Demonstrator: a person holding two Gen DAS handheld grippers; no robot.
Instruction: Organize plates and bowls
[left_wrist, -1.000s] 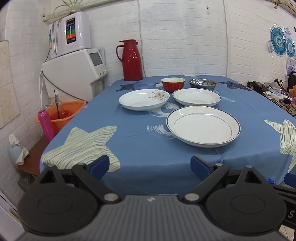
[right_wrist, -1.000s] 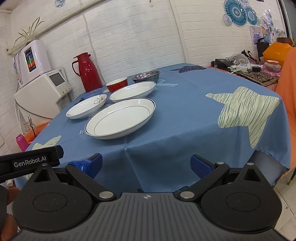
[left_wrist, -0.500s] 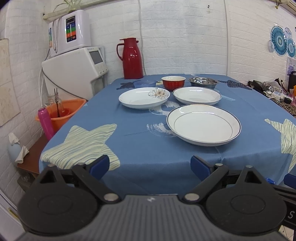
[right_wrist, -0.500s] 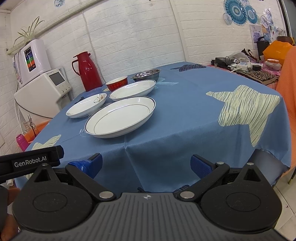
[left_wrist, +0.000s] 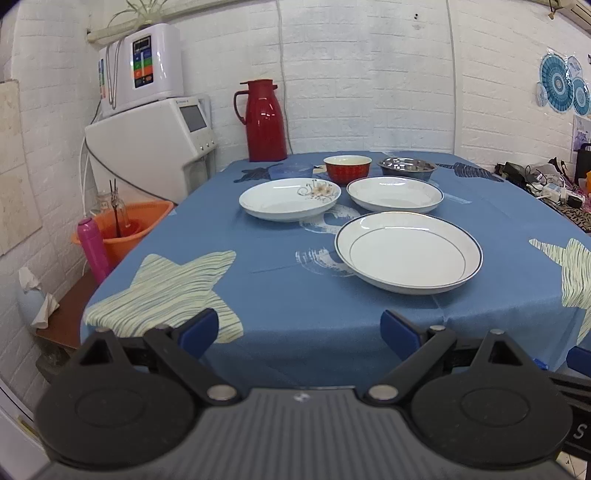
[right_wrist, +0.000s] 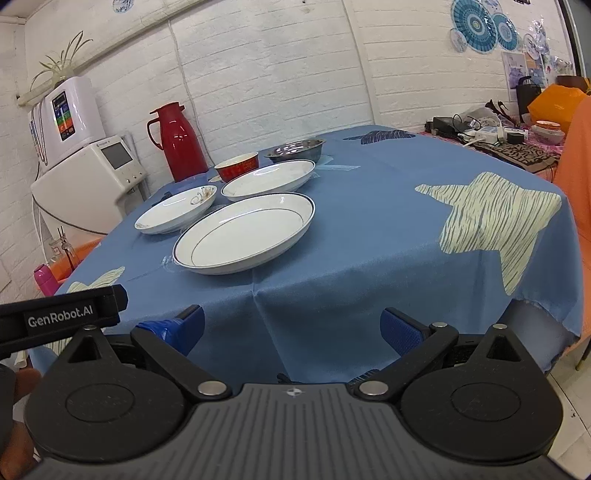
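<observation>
The left gripper (left_wrist: 299, 330) and the right gripper (right_wrist: 291, 326) are held before the near table edge, jaws spread wide, nothing between them. On the blue tablecloth (left_wrist: 258, 258), the large blue-rimmed plate (left_wrist: 408, 253) is seen nearest. Beyond it, the flowered plate (left_wrist: 290, 199) and a second rimmed plate (left_wrist: 395, 194) are set side by side, apart. Farther back, the red bowl (left_wrist: 347, 169) and the steel bowl (left_wrist: 406, 168) are placed, with a red thermos (left_wrist: 264, 122) found at the wall.
</observation>
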